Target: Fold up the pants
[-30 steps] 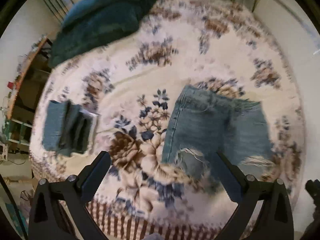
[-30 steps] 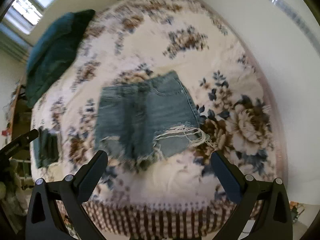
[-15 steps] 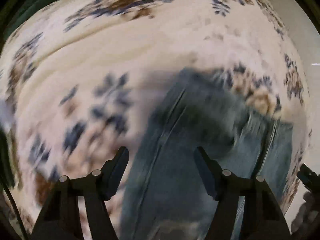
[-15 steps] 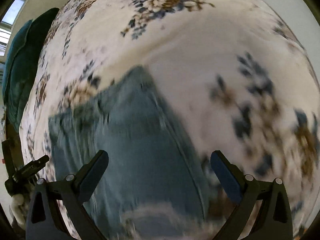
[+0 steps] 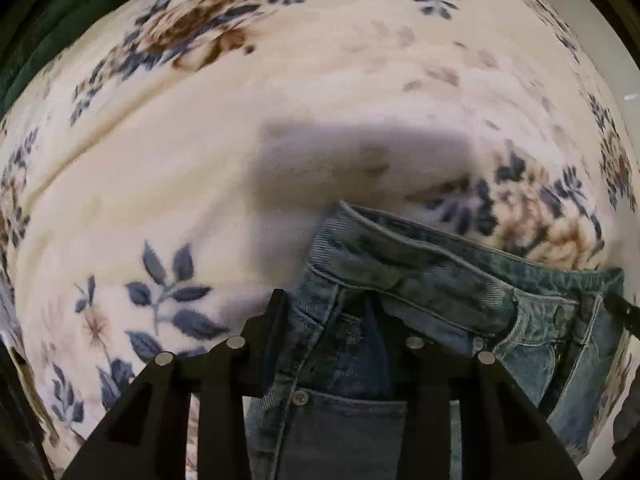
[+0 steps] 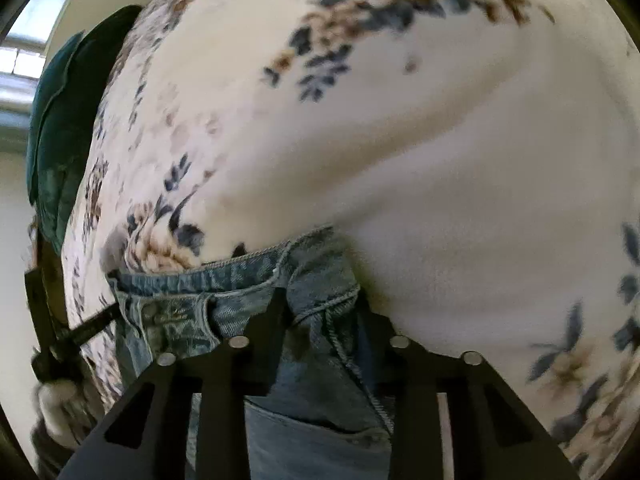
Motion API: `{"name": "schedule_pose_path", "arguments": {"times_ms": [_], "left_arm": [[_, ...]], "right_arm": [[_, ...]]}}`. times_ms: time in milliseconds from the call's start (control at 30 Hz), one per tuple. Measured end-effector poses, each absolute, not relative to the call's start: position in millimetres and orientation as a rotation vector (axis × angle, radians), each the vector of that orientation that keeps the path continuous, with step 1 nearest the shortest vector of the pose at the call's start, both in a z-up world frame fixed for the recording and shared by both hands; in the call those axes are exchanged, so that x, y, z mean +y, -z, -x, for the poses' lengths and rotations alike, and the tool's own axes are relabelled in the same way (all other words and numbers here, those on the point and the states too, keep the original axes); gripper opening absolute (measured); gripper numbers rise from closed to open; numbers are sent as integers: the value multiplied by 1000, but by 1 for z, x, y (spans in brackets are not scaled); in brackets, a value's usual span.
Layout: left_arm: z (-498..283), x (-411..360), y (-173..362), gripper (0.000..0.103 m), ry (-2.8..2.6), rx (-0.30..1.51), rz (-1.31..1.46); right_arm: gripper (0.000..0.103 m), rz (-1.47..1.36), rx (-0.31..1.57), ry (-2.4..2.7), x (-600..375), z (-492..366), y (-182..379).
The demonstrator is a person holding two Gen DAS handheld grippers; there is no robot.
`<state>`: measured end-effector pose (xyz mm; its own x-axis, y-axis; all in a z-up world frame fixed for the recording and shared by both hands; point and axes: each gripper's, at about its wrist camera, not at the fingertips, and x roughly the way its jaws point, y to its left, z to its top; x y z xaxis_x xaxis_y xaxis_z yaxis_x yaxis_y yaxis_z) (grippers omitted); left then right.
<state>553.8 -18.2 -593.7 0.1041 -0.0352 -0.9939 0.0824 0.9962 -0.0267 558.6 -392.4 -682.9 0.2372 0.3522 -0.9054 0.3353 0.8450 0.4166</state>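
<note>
One pair of denim shorts lies on a floral blanket, its waistband at the near edge of both wrist views. Two grippers work it. The left gripper has its two fingers pinched on the waistband's left corner, near a rivet. The right gripper is likewise clamped on the waistband's right corner. One dark teal pillow sits far left in the right wrist view.

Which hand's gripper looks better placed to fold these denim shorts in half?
Nearly even, slightly right. The right gripper pinches the denim shorts close to the waistband corner; the left gripper pinches lower, near the pocket.
</note>
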Motion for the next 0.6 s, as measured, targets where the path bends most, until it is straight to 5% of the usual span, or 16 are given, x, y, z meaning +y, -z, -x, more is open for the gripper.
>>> {"name": "schedule_pose_path", "arguments": {"times_ms": [233, 267, 333, 600], "left_arm": [[-528, -28, 574, 41, 50, 1391, -134], [-529, -36, 572, 46, 28, 1366, -182], [-522, -46, 566, 70, -30, 1326, -284], [-498, -43, 574, 71, -82, 1354, -258]], "right_arm": [[28, -644, 1404, -44, -396, -558, 695], [31, -654, 1414, -55, -401, -556, 695], [40, -664, 1444, -82, -406, -561, 694], [67, -494, 1528, -144, -387, -572, 691]]}}
